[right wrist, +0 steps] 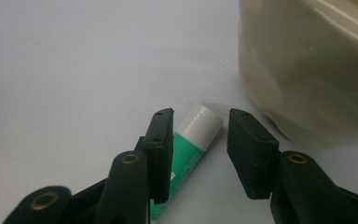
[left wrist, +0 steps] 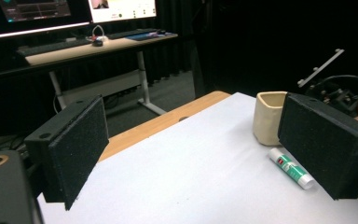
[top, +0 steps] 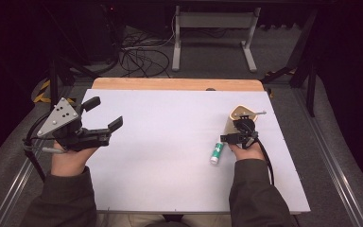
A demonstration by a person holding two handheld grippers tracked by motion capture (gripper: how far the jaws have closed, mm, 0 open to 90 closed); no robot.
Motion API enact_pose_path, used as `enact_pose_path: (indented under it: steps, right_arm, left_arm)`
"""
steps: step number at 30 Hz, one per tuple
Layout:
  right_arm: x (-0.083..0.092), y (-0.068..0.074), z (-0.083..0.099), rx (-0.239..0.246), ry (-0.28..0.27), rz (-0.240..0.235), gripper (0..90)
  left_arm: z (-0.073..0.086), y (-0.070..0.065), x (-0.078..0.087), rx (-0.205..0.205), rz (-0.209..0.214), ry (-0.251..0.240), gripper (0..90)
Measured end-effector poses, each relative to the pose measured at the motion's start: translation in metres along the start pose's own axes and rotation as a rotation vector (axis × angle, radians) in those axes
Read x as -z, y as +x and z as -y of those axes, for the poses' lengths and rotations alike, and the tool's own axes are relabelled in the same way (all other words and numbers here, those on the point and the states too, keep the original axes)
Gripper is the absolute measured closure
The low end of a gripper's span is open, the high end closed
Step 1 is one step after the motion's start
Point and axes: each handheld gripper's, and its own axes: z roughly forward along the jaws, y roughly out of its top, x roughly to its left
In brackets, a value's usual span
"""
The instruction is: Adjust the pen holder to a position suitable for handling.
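At nine o'clock on the white table (top: 170,156), left gripper (top: 105,116) held up off the surface, jaws spread wide, nothing between them, aimed across toward three o'clock. Over to the right half: glue stick (top: 215,152) lying flat at about four o'clock from the table's middle, just beside the beige cup (top: 238,113), which stands upright past it toward two o'clock. Right gripper (right wrist: 199,149) down low, jaws parted and straddling the stick's white cap end, one pad close against the green barrel, not yet pinching. Looks light, rigid, smooth plastic, round, so likely to roll or squirt out; best taken across the barrel's middle, squarely between the pads.
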Motion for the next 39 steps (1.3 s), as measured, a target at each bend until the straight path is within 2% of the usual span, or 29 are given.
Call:
enact_pose_path:
  steps: [9, 17, 23, 28, 30, 39]
  right_arm:
    - [-0.011, 0.006, -0.004, -0.025, 0.047, 0.040, 60.8]
    - [-0.023, 0.016, -0.010, -0.018, 0.081, 0.128, 63.3]
    - [-0.025, 0.020, -0.015, -0.030, 0.096, 0.157, 63.1]
    - [-0.030, 0.023, -0.015, -0.031, 0.118, 0.162, 61.7]
    - [-0.032, 0.023, -0.015, -0.031, 0.125, 0.179, 61.3]
    - [-0.041, 0.023, -0.014, -0.045, 0.149, 0.192, 59.0]
  left_arm:
    - [-0.004, 0.007, 0.001, 0.020, 0.011, 0.005, 9.4]
    - [-0.005, 0.009, 0.003, 0.031, 0.021, -0.001, 9.4]
    - [-0.006, 0.011, 0.005, 0.034, 0.026, -0.007, 9.5]
    - [-0.006, 0.012, 0.006, 0.038, 0.031, -0.013, 9.6]
    - [-0.006, 0.012, 0.006, 0.041, 0.031, -0.016, 9.6]
    - [-0.006, 0.012, 0.005, 0.047, 0.033, -0.013, 9.7]
